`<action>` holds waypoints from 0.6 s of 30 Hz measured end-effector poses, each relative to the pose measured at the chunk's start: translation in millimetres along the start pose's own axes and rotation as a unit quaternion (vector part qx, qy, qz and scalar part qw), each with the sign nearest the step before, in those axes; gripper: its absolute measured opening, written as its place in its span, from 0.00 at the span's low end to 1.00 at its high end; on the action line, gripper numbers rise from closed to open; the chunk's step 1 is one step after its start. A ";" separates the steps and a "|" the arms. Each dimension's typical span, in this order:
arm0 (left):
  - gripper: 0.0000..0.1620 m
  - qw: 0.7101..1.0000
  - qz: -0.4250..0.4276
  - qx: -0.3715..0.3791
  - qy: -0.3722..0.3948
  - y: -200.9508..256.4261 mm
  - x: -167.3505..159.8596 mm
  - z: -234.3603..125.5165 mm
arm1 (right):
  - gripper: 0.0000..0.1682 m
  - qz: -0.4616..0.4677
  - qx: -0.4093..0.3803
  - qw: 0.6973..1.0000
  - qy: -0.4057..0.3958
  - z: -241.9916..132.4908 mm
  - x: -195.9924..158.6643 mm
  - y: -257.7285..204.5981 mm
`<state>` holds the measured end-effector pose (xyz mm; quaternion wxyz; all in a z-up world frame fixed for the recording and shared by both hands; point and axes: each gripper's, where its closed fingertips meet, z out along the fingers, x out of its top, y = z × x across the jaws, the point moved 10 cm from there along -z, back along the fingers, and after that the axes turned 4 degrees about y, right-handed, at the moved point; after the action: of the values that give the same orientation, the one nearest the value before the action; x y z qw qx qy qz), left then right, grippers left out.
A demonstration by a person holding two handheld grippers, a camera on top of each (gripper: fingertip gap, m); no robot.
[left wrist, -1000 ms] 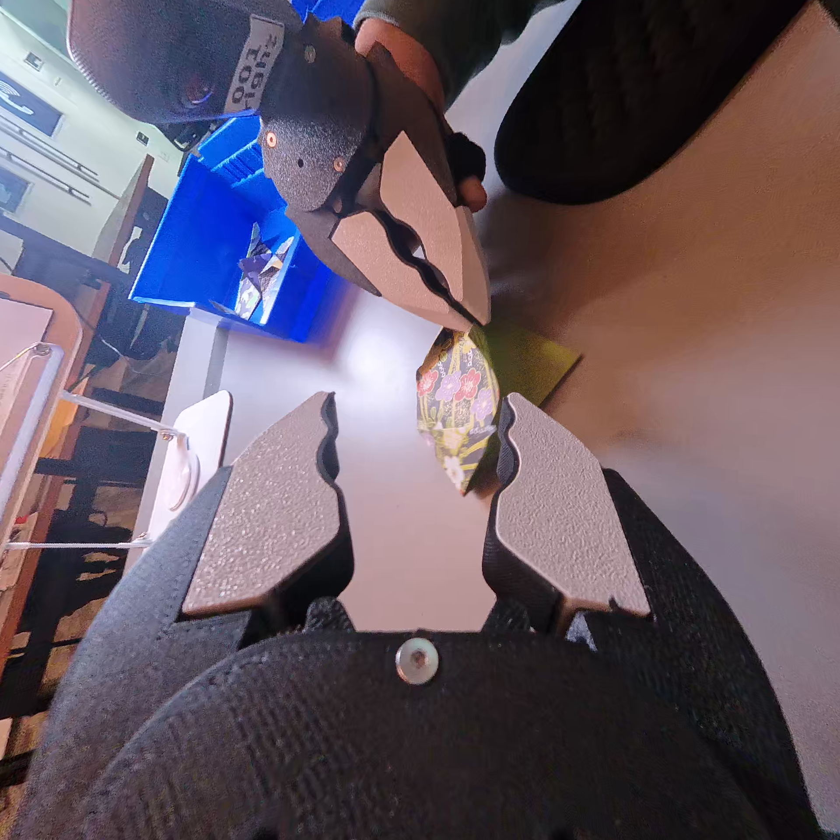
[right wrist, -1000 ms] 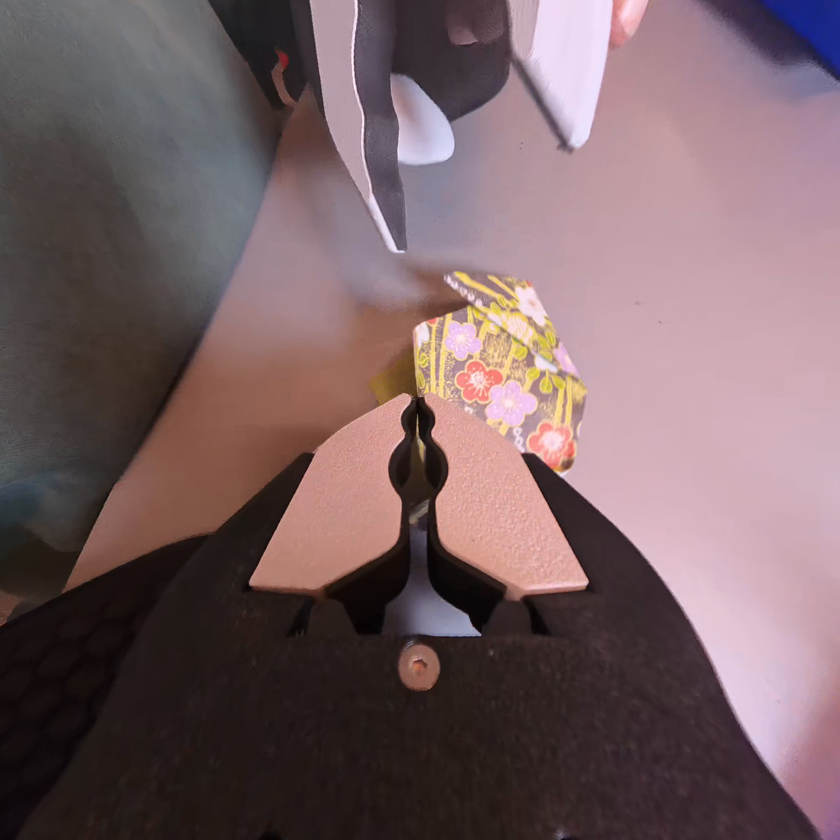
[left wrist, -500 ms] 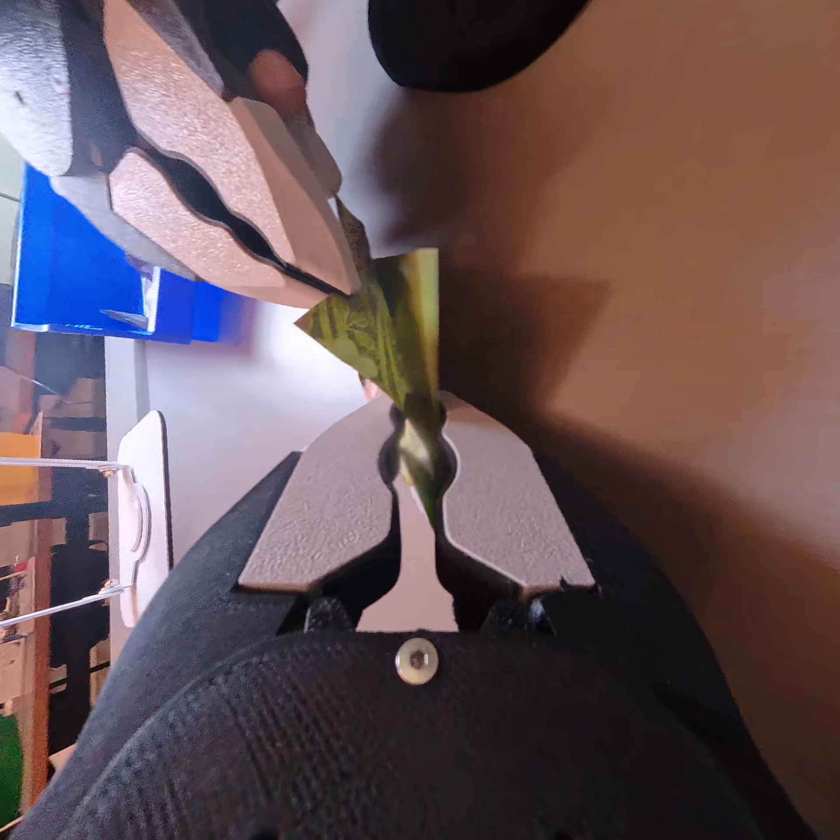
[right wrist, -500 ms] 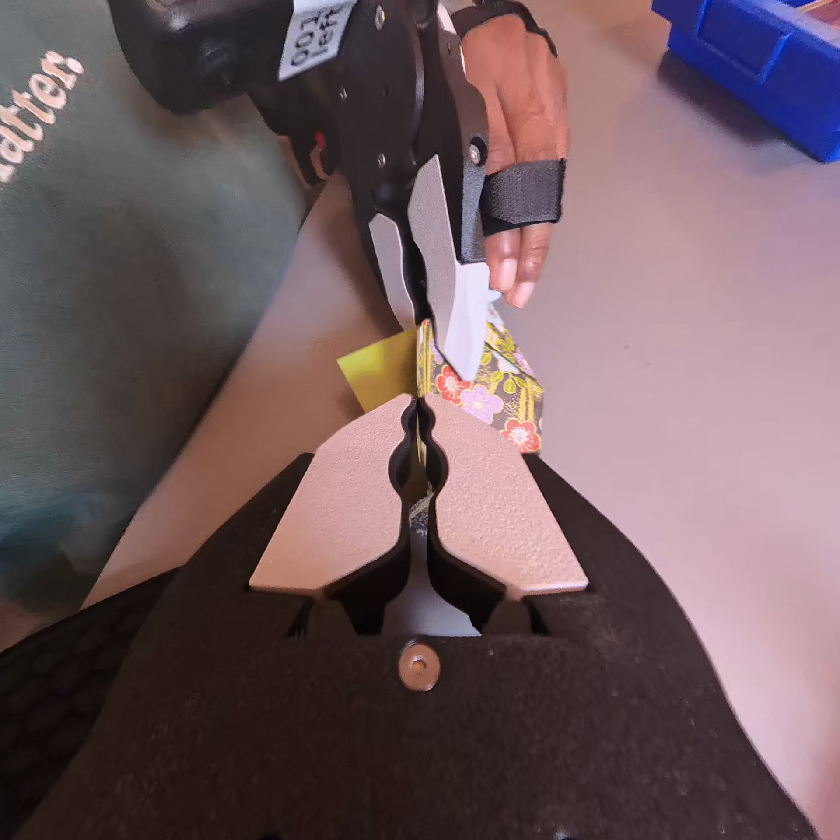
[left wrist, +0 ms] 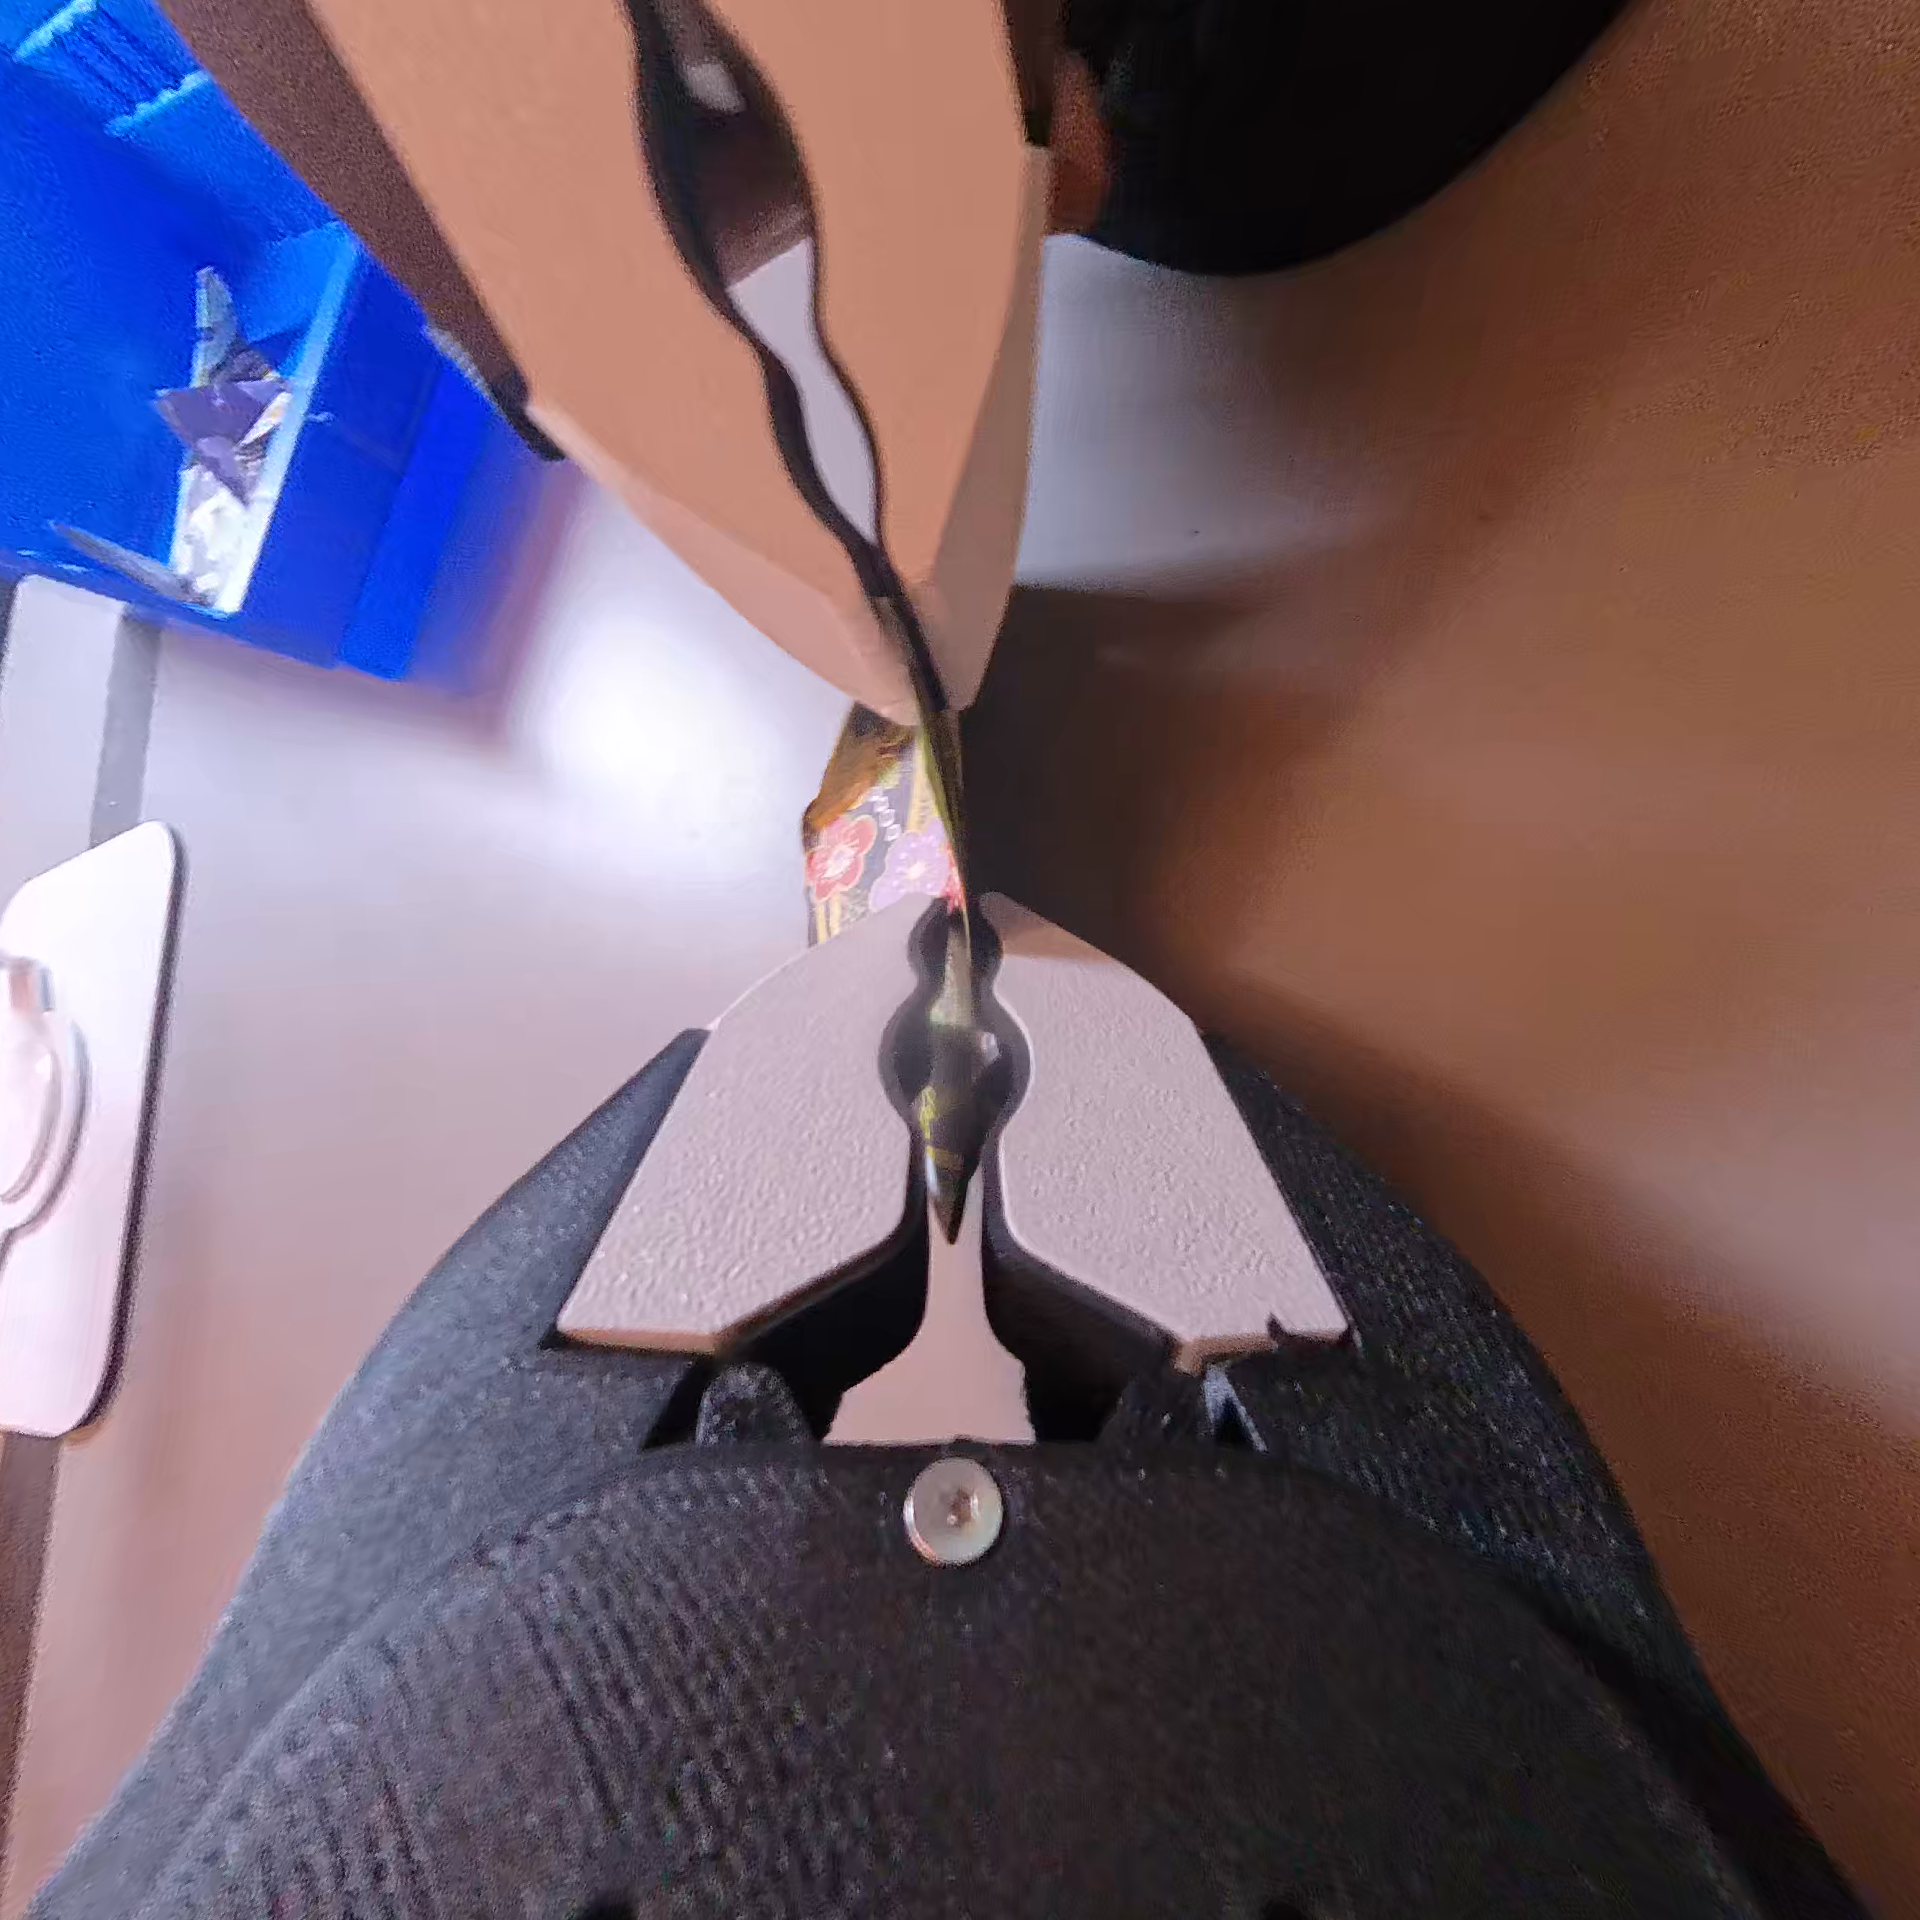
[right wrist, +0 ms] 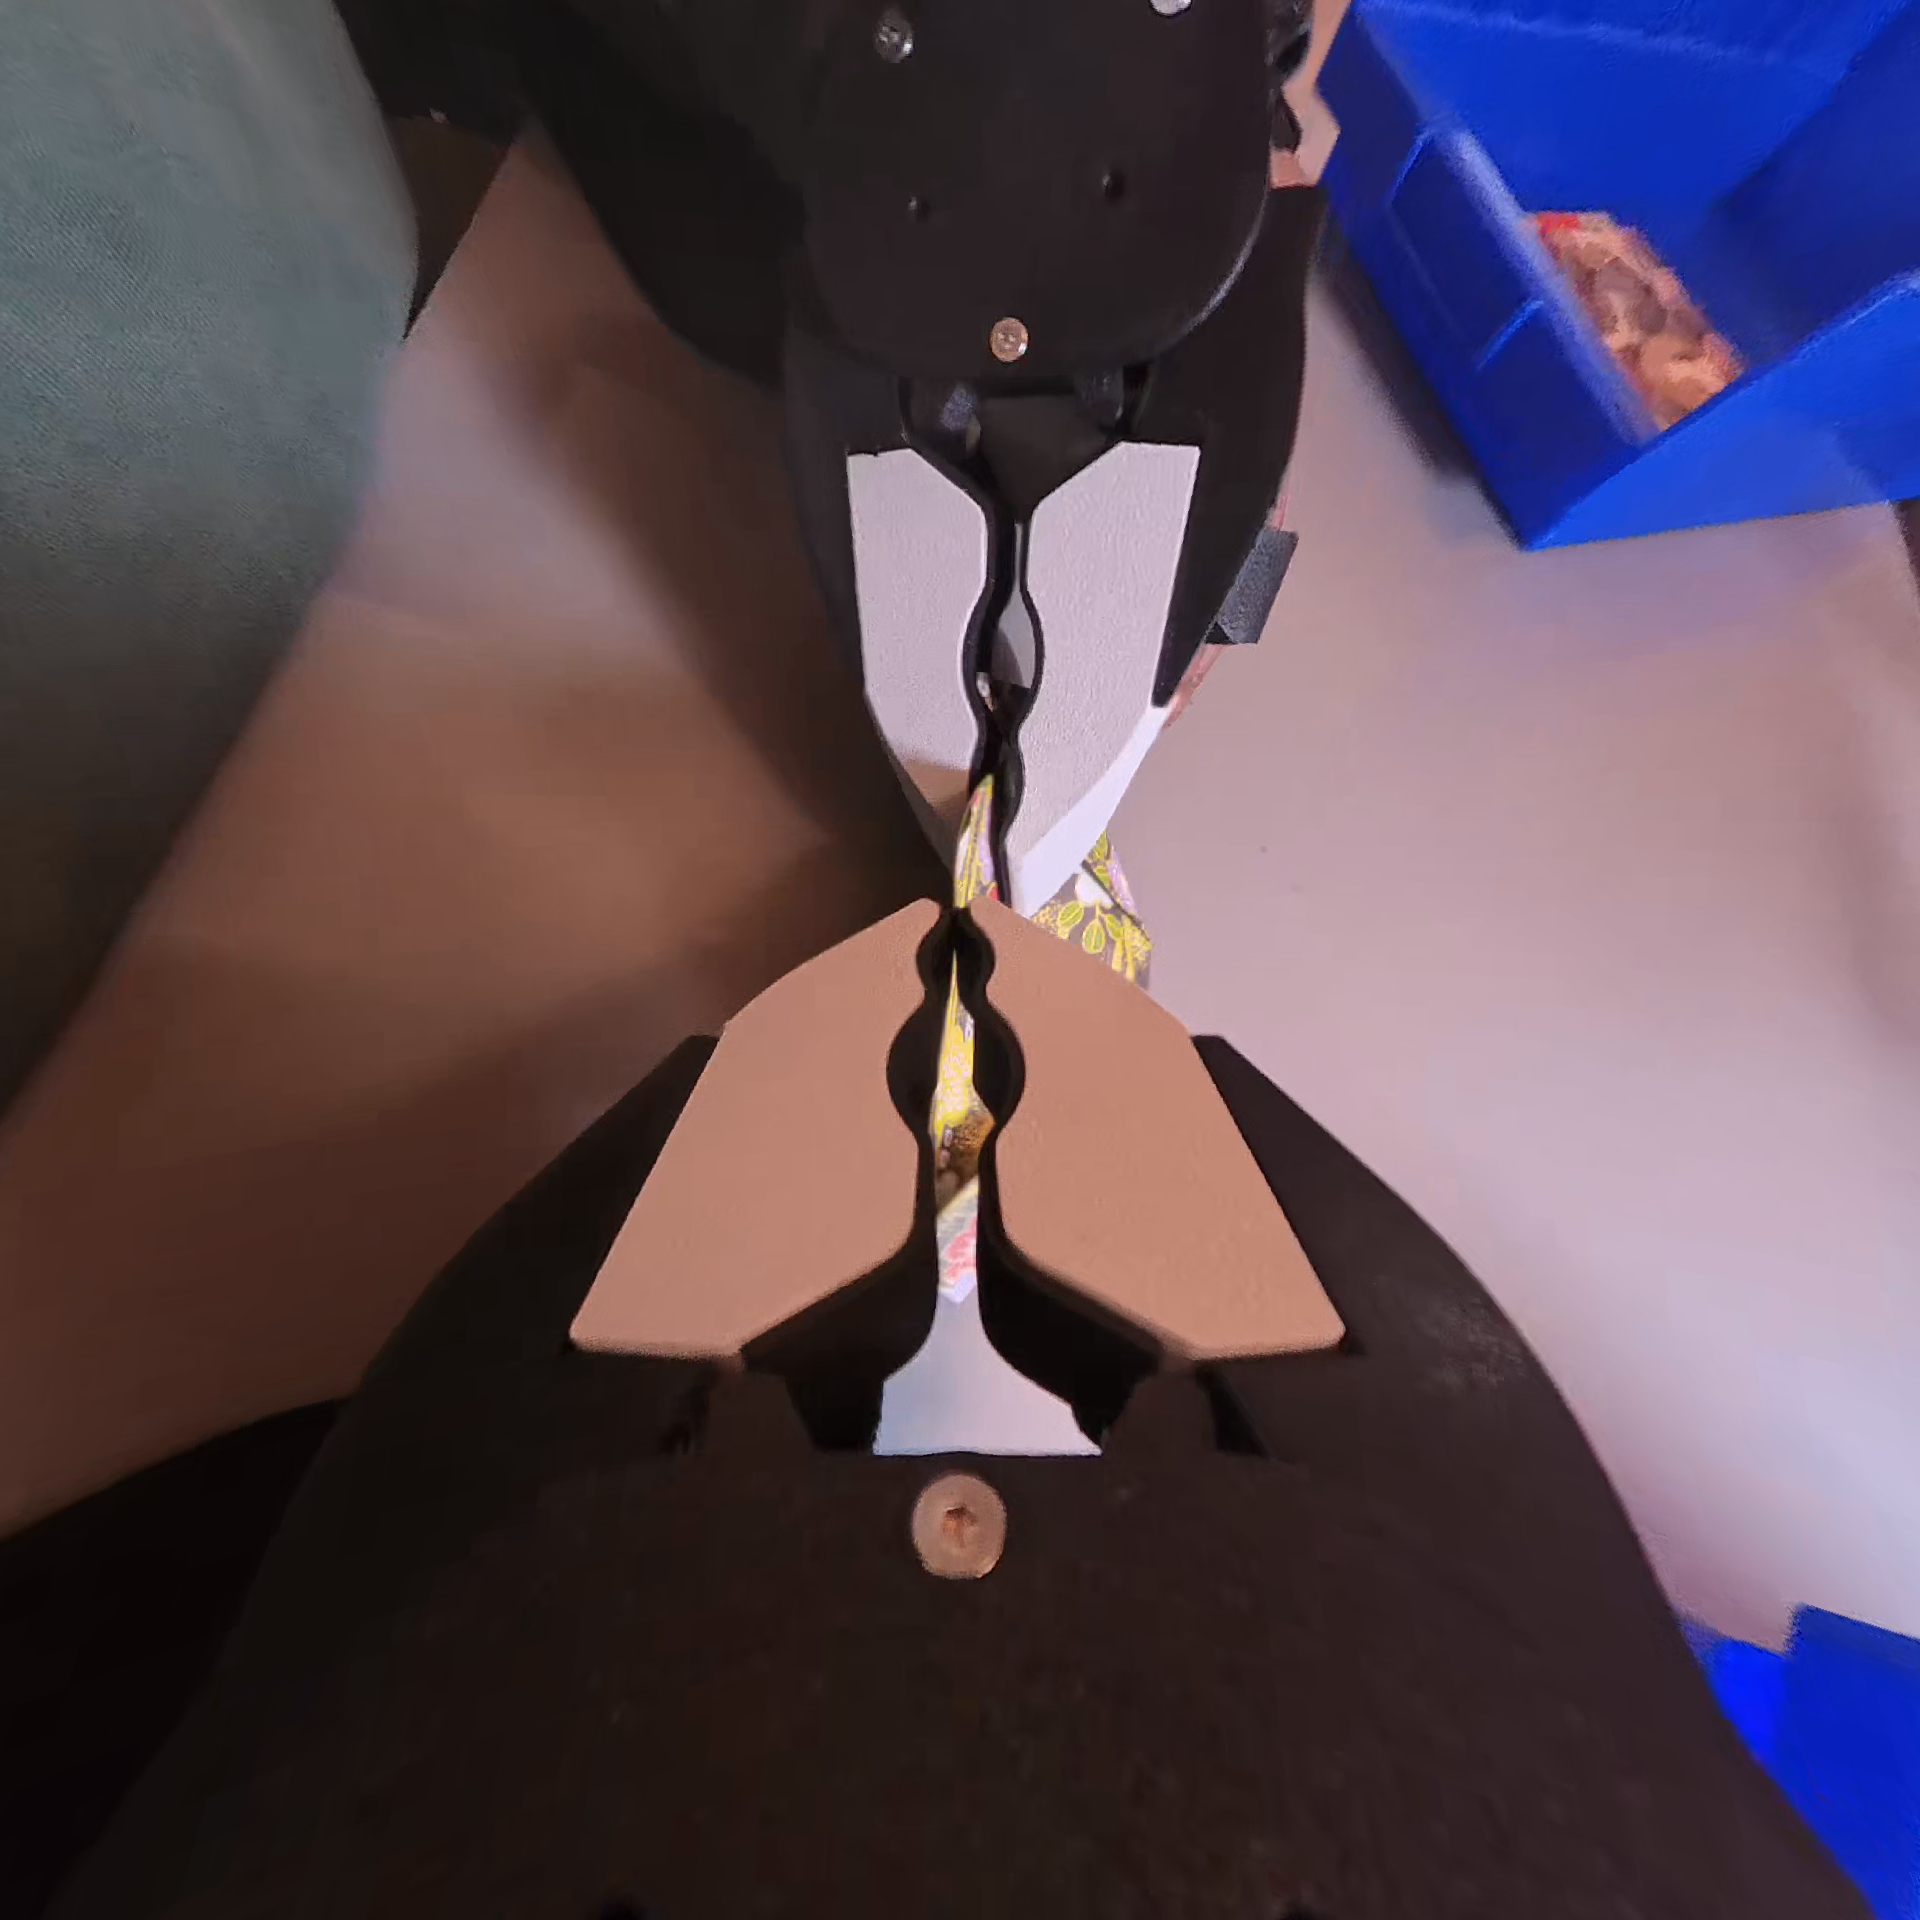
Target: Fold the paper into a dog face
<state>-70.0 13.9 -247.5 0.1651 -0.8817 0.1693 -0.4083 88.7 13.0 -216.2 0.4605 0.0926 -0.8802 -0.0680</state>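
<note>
Since a second ago the left gripper (left wrist: 961, 925) has clamped onto the paper (left wrist: 883, 852), lifted off the table (left wrist: 416, 935). Right wrist view: right gripper (right wrist: 961, 920) pinches it too. Several folds in; face unfinished, I reckon.

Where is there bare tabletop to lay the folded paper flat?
Bare table lies right of the paper, below the blue bin. More lies between the white plate and the left gripper. It is crowded where the right gripper meets it.
</note>
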 end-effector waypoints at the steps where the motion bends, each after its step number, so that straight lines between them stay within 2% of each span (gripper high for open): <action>1: 0.05 1.000 -0.004 -0.012 0.002 1.7 0.0 0.0 | 0.00 0.022 0.019 1.000 -0.004 0.2 -1.0 2.9; 4: 0.15 0.998 -0.040 -0.041 0.027 1.2 0.8 -5.3 | 0.00 0.103 0.073 0.992 -0.026 3.4 -8.7 13.8; 7: 0.12 0.991 -0.096 -0.063 0.070 -3.9 2.4 -15.5 | 0.00 0.189 0.139 0.971 -0.032 8.6 -18.2 23.1; 9: 0.12 0.990 -0.109 -0.058 0.072 -6.2 1.3 -18.0 | 0.00 0.238 0.170 0.956 -0.032 13.2 -20.9 27.4; 14: 0.11 0.990 -0.120 -0.064 0.035 -1.3 -0.4 -5.0 | 0.00 0.310 0.198 0.928 -0.061 26.4 -28.1 36.6; 17: 0.00 0.989 -0.134 -0.063 0.005 -2.0 -4.0 2.0 | 0.00 0.336 0.200 0.918 -0.069 31.0 -31.0 40.4; 18: 0.00 0.987 -0.148 -0.063 0.001 -2.7 -5.2 3.1 | 0.00 0.336 0.198 0.918 -0.070 31.7 -31.4 40.7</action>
<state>-70.3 19.1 -251.6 0.0466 -0.9054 0.0629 -0.4173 76.2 60.8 -250.9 0.3656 -0.1247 -0.8850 0.2599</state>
